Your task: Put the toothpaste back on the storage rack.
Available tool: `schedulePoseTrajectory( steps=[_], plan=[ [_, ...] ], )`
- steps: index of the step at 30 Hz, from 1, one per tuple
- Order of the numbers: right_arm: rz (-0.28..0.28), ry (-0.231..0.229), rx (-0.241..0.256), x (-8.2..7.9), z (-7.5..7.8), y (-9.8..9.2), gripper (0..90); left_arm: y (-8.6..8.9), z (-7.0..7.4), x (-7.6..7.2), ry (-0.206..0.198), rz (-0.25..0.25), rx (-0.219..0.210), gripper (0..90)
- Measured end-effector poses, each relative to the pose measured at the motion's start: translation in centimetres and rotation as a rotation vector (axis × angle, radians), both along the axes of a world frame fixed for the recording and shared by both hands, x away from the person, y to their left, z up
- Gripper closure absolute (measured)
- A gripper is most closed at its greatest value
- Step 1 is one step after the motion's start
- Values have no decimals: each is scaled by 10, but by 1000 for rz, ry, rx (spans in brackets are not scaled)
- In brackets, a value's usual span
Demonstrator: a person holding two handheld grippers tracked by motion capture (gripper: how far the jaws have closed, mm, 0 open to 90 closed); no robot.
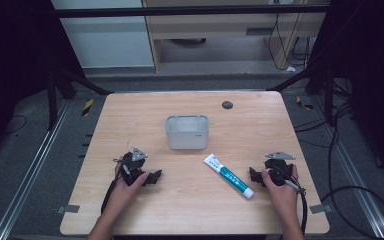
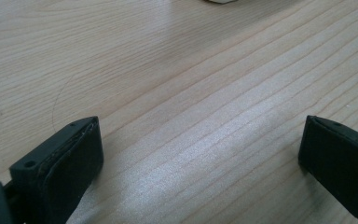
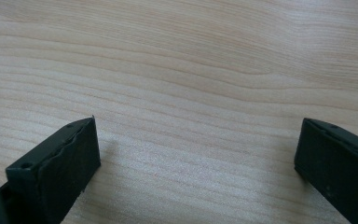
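On the wooden table [image 1: 180,210] the toothpaste tube [image 1: 228,175] lies flat just beside the right gripper [image 1: 254,175], outside the white bin [image 1: 187,132], and both the right and left gripper [image 1: 156,177] rest with jaws apart, so nothing seems begun.

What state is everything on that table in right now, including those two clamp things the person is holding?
Toothpaste tube: lying flat on the table, capped, untouched.
White container: upright, open at the top, nothing visible inside.
Left gripper: open, holding nothing, low over bare wood.
Right gripper: open, holding nothing, beside the tube.
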State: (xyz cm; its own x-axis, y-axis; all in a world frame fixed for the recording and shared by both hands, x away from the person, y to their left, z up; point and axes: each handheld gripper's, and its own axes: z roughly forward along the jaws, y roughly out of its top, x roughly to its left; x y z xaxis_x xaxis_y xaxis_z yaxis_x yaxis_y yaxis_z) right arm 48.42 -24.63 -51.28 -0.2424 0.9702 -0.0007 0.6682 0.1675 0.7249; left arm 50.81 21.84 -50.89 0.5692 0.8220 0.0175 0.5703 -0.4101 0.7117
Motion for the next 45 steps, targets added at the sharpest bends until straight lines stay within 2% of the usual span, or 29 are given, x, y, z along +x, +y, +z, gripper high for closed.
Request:
schedulePoseTrajectory(
  steps=[5,6,8,9,11,12,13,14,17,19,22,24,26,28,31,34,39,45],
  plan=[
    [14,-1,5,-1,0,-1,15,0,0,0,0,0,1,0],
    [17,-5,5,-2,0,-1,39,0,0,0,0,1,0,0],
    [36,2,12,-5,4,-2,83,0,0,-1,0,0,1,0],
    [45,-12,19,-10,10,-1,81,0,0,-1,0,0,1,0],
    [77,-28,1,-16,20,2,92,0,0,-1,0,0,1,0],
    [77,-28,1,-16,20,2,92,0,0,-1,0,0,1,0],
    [103,-34,-29,-21,31,7,95,0,0,-1,0,0,1,0],
    [103,-34,-29,-21,31,7,95,0,0,-1,0,0,1,0],
    [122,-15,-63,-26,48,17,84,0,0,-1,0,-1,2,0],
    [153,-15,-63,-28,56,22,84,0,0,-1,0,0,1,0],
    [195,-15,-89,-30,65,32,98,0,0,-1,0,0,0,0],
    [234,1,-115,-31,74,45,132,0,0,-1,-1,0,1,0],
    [245,2,-120,-31,76,48,146,0,0,-1,0,0,3,0],
    [299,7,-148,-29,83,61,202,0,0,-1,-1,-1,1,0],
    [339,26,-179,-26,88,72,243,0,0,0,-1,-1,2,0],
    [355,41,-191,-23,89,79,249,0,0,0,-1,-1,2,0],
    [410,86,-184,-16,91,94,293,0,0,0,-1,-1,1,0],
    [432,119,-194,-12,91,102,299,0,0,0,0,-2,1,0]
  ],
)
